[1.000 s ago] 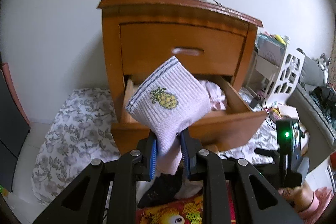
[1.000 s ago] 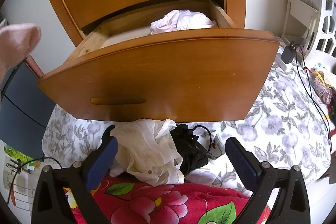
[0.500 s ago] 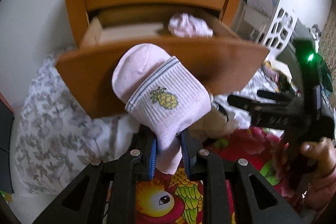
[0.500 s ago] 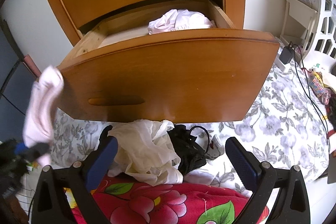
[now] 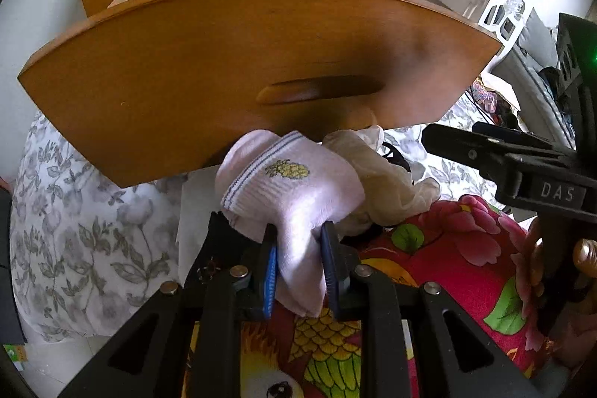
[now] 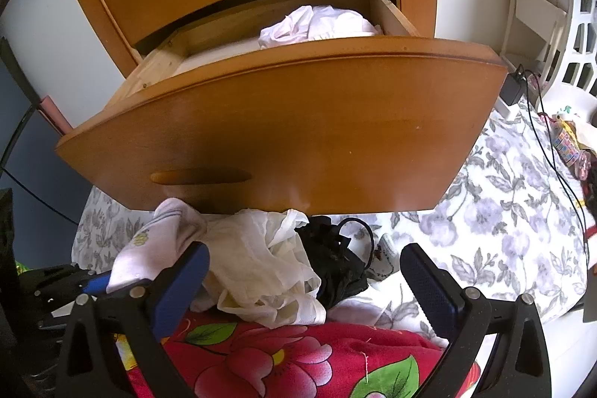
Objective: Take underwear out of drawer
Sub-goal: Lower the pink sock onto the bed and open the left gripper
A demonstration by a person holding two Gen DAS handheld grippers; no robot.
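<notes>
My left gripper (image 5: 298,260) is shut on a pale pink sock with a pineapple motif (image 5: 294,189), held low in front of the open wooden drawer (image 5: 231,62). In the right wrist view the same sock (image 6: 156,248) shows at the lower left, against a cream garment (image 6: 261,267) and a black garment (image 6: 332,260) piled below the drawer front (image 6: 298,133). A crumpled white garment (image 6: 317,28) lies inside the drawer at its right side. My right gripper (image 6: 304,282) is open over the pile, with nothing between its fingers.
A red floral blanket (image 6: 298,360) lies nearest me, on grey floral bedding (image 6: 503,211). A white lattice shelf (image 6: 552,6) stands to the right of the nightstand, with a charger and cable (image 6: 518,88) beside it. A hand (image 5: 582,256) holds the right gripper.
My left gripper has carried the sock down from in front of the drawer opening to the clothes pile below the drawer front. The right gripper has stayed open and nearly still.
</notes>
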